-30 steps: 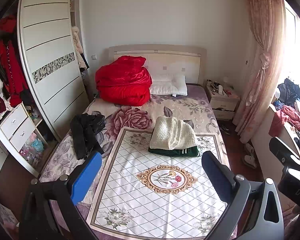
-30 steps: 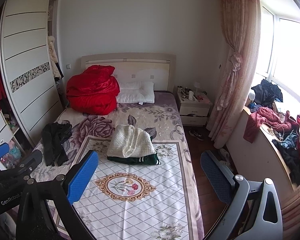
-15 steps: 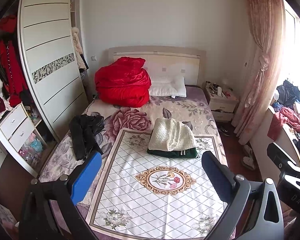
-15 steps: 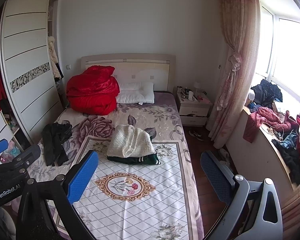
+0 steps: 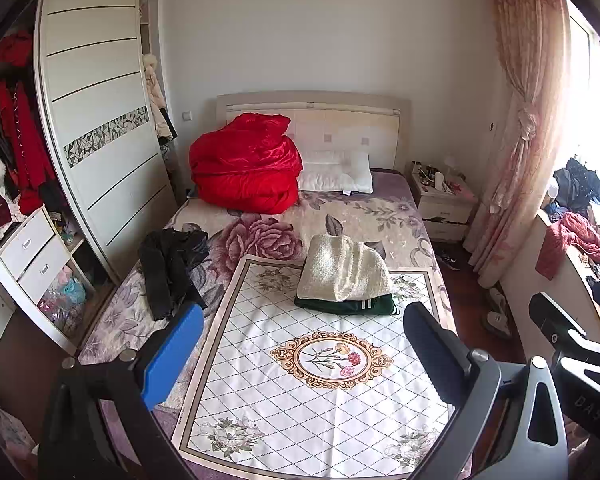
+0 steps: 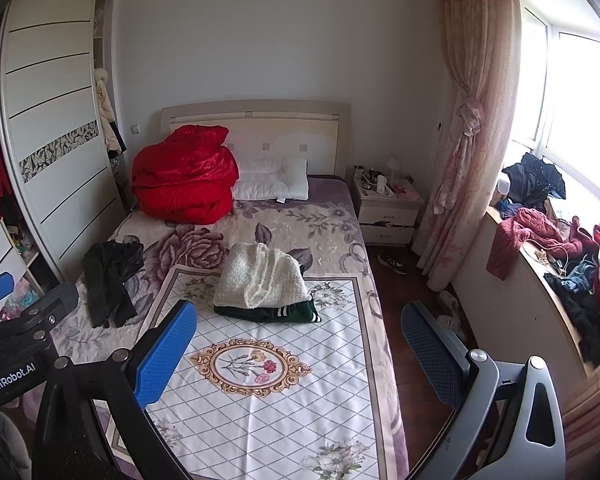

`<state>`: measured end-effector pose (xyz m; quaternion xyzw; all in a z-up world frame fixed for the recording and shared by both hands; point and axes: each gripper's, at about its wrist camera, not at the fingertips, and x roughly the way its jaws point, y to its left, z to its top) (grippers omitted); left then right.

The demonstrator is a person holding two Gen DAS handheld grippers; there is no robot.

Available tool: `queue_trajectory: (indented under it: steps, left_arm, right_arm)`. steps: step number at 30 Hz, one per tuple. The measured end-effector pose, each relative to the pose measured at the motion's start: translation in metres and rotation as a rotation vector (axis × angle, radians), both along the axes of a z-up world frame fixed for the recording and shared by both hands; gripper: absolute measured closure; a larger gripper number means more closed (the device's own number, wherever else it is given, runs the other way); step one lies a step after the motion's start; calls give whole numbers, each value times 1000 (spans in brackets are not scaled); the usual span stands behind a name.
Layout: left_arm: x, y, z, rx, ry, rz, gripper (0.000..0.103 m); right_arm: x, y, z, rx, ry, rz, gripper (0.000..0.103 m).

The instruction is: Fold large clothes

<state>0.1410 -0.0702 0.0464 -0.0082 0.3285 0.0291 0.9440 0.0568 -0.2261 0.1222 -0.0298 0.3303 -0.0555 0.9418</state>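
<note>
Left gripper (image 5: pixel 300 356) fills the bottom of the left wrist view, jaws spread wide, nothing between them; blue pads lower left and lower right. Centre frame: cream knit (image 5: pixel 342 270) folded on top of a dark green garment (image 5: pixel 348 305), both on the white diamond-pattern cloth (image 5: pixel 320 396) over the bed (image 5: pixel 380 216). Black garment (image 5: pixel 170 268) crumpled at middle left, near the wardrobe (image 5: pixel 100 132). Red quilt (image 5: pixel 246 174) and pillow (image 5: pixel 336 174) at upper centre by the headboard. Nightstand (image 5: pixel 444 204) and curtain (image 5: pixel 520 120) at right.

Right wrist view: right gripper (image 6: pixel 296 348) at bottom, also wide open and empty. Same cream and green stack at centre, black garment middle left. Left gripper body pokes in at lower left edge. Cluttered clothes pile (image 6: pixel 560 256) on the windowsill at right, shoes (image 6: pixel 392 262) on the floor beside the bed.
</note>
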Motion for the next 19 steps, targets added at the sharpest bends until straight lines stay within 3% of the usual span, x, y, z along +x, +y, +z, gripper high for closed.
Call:
queue_trajectory:
  steps: [19]
  left_arm:
    - [-7,5,-9,0,3,5,1]
  right_arm:
    - [-7,2,-4,-4,3,1,0]
